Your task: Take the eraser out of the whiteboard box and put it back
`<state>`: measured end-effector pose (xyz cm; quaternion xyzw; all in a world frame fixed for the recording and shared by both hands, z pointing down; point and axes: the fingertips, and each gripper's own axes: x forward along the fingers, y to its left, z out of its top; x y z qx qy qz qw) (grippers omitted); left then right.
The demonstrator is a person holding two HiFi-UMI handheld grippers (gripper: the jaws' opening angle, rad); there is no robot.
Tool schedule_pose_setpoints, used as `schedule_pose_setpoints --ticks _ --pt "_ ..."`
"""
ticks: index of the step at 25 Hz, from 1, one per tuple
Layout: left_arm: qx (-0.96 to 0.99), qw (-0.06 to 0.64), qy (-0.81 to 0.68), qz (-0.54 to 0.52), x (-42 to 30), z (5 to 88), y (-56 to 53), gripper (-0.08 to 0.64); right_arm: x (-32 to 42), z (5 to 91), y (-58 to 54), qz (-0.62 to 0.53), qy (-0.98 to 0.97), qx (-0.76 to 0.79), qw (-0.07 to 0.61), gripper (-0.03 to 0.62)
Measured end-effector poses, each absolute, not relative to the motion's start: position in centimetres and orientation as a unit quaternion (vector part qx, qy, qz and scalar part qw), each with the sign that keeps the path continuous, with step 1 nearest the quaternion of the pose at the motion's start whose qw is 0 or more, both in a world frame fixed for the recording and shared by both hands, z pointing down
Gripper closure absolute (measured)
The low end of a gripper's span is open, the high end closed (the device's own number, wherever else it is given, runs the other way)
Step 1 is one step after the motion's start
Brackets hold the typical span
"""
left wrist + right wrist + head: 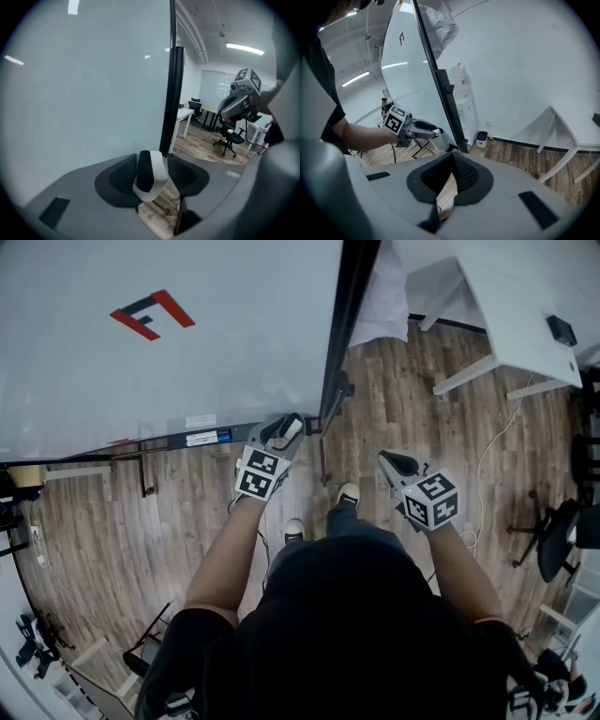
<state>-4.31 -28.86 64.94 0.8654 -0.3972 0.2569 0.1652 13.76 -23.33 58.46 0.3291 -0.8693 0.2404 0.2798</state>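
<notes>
Between the wide-spread jaws of the left gripper [152, 158], the eraser [149, 180] is leaning tilted, apparently unpinched, just before the whiteboard [84, 93] edge, so put-back is looking nearly finished, withdrawal pending; right gripper [451, 157] is waiting, jaws pressed together, empty.

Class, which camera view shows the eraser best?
The left gripper view: the eraser, black with a white back, stands close between the left gripper's jaws. The head view shows only a small pale end at that gripper's tip. The right gripper view shows a distant pale speck there, too small to be sure.
</notes>
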Motion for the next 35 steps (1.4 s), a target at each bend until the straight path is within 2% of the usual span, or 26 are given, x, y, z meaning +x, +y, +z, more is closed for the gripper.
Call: schedule_pose_setpoints --ticks 22,35 --pt "0.863 0.167 -0.390 0.275 -3.6 65.7 -29.1 0.388 12.9 59.9 -21.1 0.253 -0.868 0.315 0.290 0.595" --pt "0.869 0.149 -0.400 0.250 -3.7 62.4 -28.5 0.402 12.5 59.1 -20.1 0.244 -0.873 0.312 0.285 0.595"
